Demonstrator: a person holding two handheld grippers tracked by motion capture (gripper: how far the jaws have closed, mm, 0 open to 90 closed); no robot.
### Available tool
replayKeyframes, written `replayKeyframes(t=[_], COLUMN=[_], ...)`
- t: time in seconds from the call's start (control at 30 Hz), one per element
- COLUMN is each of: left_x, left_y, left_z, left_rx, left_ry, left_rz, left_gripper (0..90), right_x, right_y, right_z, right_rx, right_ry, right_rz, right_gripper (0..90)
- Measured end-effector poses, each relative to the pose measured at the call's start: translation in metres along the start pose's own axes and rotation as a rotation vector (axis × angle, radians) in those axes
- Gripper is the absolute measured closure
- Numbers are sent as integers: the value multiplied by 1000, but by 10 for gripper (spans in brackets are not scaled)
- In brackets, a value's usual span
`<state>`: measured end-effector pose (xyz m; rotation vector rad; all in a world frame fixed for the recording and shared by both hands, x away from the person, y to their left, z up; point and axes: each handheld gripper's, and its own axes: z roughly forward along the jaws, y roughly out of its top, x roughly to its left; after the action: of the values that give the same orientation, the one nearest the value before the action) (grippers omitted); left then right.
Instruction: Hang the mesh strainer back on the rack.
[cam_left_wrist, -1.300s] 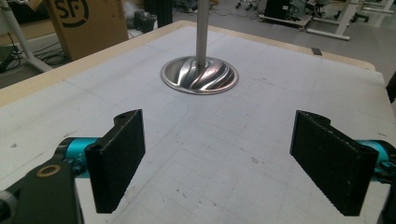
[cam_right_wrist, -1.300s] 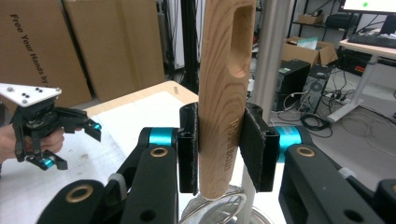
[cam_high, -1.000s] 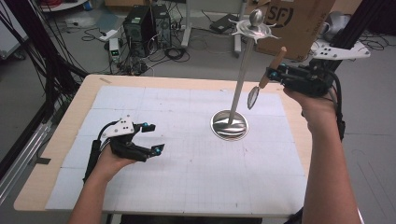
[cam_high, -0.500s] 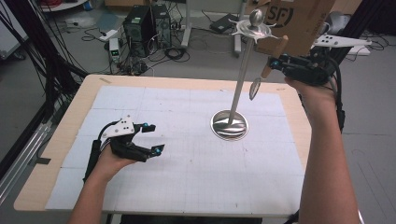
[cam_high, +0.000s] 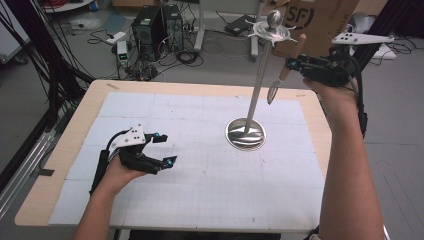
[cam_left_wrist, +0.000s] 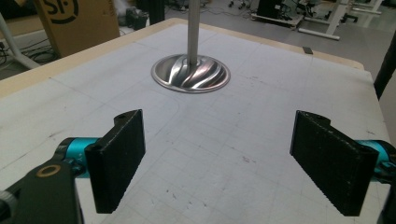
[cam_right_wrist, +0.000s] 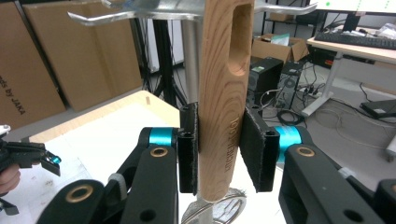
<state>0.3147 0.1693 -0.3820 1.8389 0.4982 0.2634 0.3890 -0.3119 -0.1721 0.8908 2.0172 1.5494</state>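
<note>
A: So, the right tool (cam_right_wrist: 219, 156) clamps the wooden-handled utensil (cam_high: 285, 72) just beside the stand (cam_high: 260, 82), below its hooks (cam_right_wrist: 95, 17)?
B: Yes. Lift it, then ease the handle's slot onto a hook; the left tool (cam_high: 164, 149) rests open, well apart from the stand.

Wooden table (cam_high: 70, 145) — white gridded mat (cam_high: 200, 150), metal stand's base (cam_high: 245, 134) on it.

A wooden-edged table (cam_high: 60, 150) covered by a white gridded mat (cam_high: 200, 150) stood on a grey floor (cam_high: 75, 55). Beyond its far edge sat a black computer tower (cam_high: 150, 27) amid tangled cables (cam_high: 185, 55). Cardboard boxes (cam_high: 320, 20) stood at the far right, and a desk with a keyboard (cam_right_wrist: 357, 39) farther back.
</note>
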Motion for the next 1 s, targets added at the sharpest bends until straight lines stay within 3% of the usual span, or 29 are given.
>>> replayKeyframes(t=[0.7, 1.0], left_x=[0, 0], left_y=[-1, -1], left_z=[2, 2], left_rx=[5, 8], left_ry=[-4, -4], left_rz=[-1, 0], left_gripper=[186, 186], right_x=[-2, 3], right_y=[5, 0], right_z=[13, 8], right_rx=[59, 31], right_ry=[-56, -55], right_rz=[2, 1], right_gripper=[688, 584])
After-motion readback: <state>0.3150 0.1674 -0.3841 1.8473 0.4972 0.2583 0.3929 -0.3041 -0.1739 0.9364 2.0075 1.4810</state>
